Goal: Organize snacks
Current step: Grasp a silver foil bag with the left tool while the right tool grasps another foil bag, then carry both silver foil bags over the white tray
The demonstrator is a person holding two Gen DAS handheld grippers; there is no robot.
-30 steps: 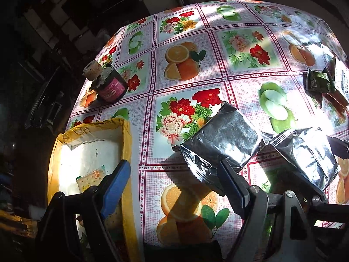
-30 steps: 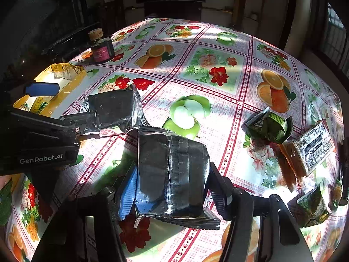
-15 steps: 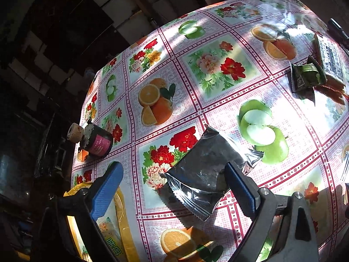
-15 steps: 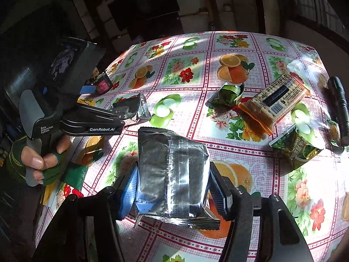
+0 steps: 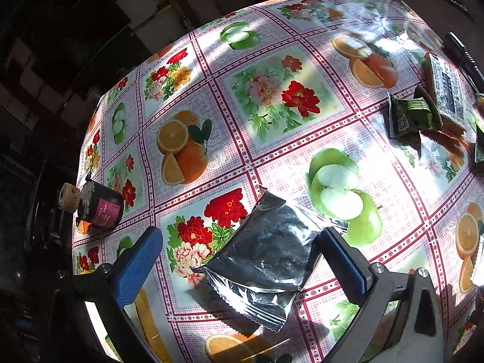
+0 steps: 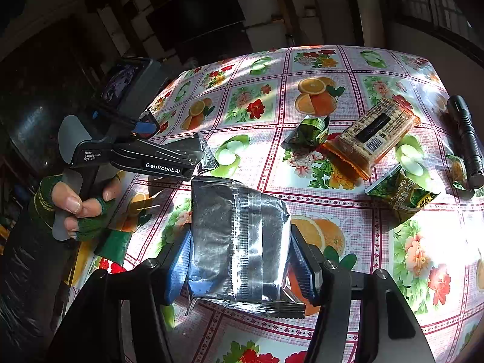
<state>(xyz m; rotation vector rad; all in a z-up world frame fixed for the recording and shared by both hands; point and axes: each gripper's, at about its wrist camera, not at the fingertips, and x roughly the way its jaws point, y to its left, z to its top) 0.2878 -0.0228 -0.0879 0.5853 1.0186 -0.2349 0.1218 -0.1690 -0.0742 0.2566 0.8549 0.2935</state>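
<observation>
Left wrist view: my left gripper (image 5: 239, 260) has just been opening, jaws now wide apart. A silver foil packet (image 5: 266, 257) lies between them on the floral tablecloth (image 5: 272, 99), and I'd say the pads aren't pressing it, though the right finger sits just beside its edge. A yellow-rimmed tray (image 5: 148, 317) peeks in bottom left, mostly hidden. A dark jar (image 5: 103, 208) stands by the left table edge; the centre is open cloth, plenty of room.

Right wrist view: my right gripper (image 6: 239, 260) is clamped on a second foil packet (image 6: 239, 242), held above the cloth. Still loose on the far right are two green packs (image 6: 311, 133) (image 6: 402, 193), a cracker pack (image 6: 372, 136) and a black flashlight (image 6: 466, 139) near the edge — so I judge we're early, most snacks unsorted. The left hand (image 6: 78, 208) crowds the tray side.
</observation>
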